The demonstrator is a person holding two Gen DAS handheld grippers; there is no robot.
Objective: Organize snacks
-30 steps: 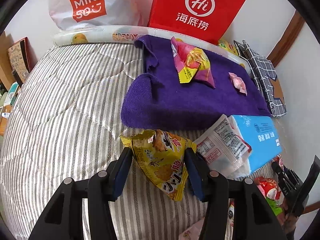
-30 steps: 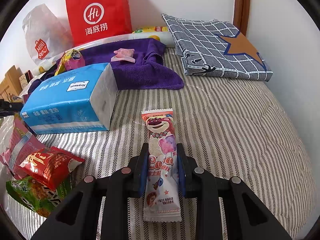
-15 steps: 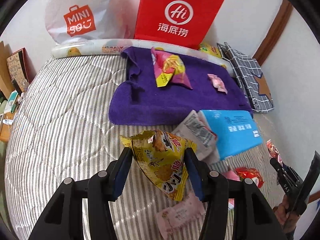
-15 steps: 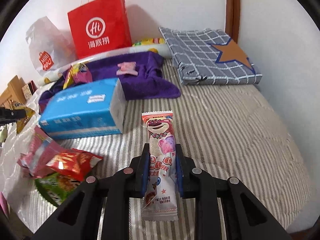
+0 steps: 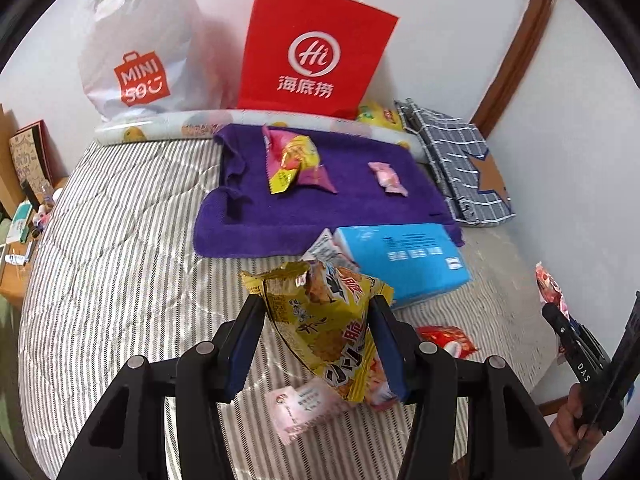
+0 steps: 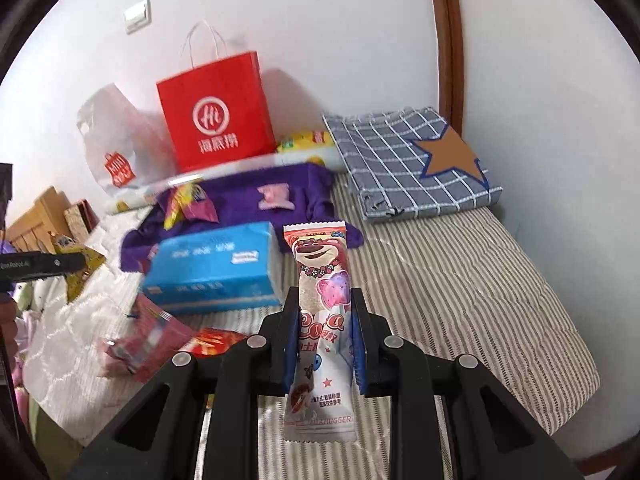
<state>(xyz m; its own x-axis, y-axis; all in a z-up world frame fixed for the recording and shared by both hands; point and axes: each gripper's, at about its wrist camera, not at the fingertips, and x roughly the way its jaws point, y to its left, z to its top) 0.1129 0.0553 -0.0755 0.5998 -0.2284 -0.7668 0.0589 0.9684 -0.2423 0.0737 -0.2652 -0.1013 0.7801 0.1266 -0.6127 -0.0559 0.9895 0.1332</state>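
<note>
My left gripper (image 5: 316, 312) is shut on a yellow snack bag (image 5: 328, 324), held in the air above the striped bed (image 5: 120, 264). My right gripper (image 6: 325, 308) is shut on a long pink-and-white bear candy pack (image 6: 322, 320), also lifted off the bed. On the purple towel (image 5: 320, 208) at the back lie a pink-yellow snack bag (image 5: 296, 160) and a small pink candy (image 5: 386, 176). Loose snacks stay on the bed below: a pale pink packet (image 5: 304, 404) and a red packet (image 5: 444, 340). The left gripper's yellow bag (image 6: 80, 264) shows at the right wrist view's left edge.
A blue tissue pack (image 5: 404, 256) lies in front of the towel. A red paper bag (image 5: 312, 52) and a white plastic bag (image 5: 140, 44) stand against the wall. A folded grey checked cloth (image 6: 408, 160) sits at the back right. A wooden shelf (image 5: 20, 184) borders the bed's left.
Both grippers have risen away from the bed with their snacks; the bed and its objects look smaller and farther. Neither grip has changed.
</note>
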